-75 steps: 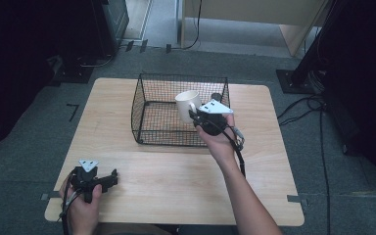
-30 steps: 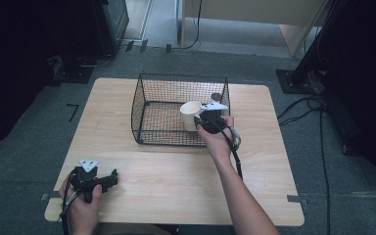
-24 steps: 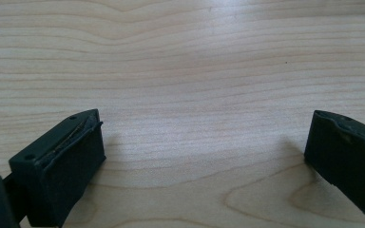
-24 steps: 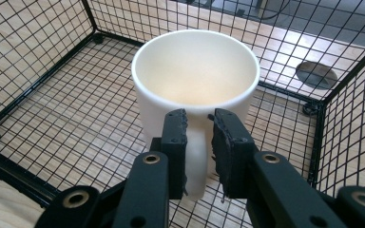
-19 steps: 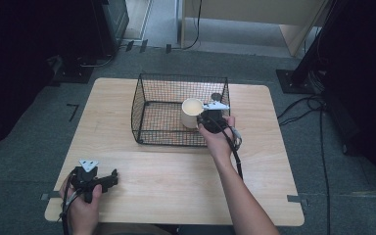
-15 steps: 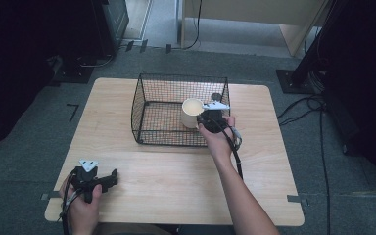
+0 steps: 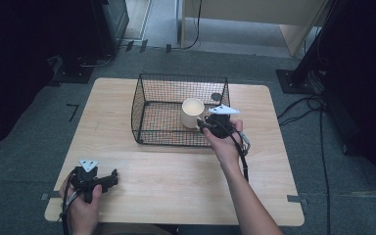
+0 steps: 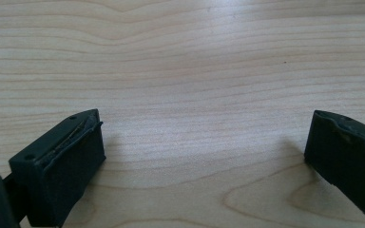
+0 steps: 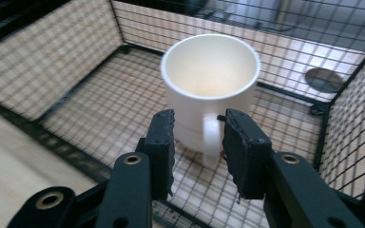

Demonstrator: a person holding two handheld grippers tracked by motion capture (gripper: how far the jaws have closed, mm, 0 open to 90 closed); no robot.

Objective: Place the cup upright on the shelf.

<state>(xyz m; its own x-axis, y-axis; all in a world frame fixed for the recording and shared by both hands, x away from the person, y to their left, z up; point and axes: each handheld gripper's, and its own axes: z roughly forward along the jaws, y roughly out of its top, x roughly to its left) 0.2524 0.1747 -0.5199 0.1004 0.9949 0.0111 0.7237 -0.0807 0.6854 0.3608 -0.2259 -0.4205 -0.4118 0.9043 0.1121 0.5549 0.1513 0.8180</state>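
Two grippers are being held over a light wooden table point(image 7: 176, 176). One white mug point(image 7: 193, 113) is being kept upright on the mesh floor of a black wire basket point(image 7: 147, 98), toward the basket's right wall and slightly nearer its front edge. The right gripper point(image 7: 206, 125) is being held at the mug's handle side, reaching in over the basket's front right corner. In the right gripper view the mug point(image 9: 210, 85) is being seen from above and behind its handle point(image 9: 212, 137), and the right gripper point(image 9: 197, 137) is being held with its jaws on either side of that handle; a slim gap is being left on each side, so the pads are not being pressed on it. These jaws have just been opening, with the handle between them. The left gripper point(image 7: 108, 179) is being rested at the near left corner of the table, well apart from the basket; in the left gripper view the left gripper point(image 8: 204, 142) is being held spread wide over bare wood, with nothing between the jaws
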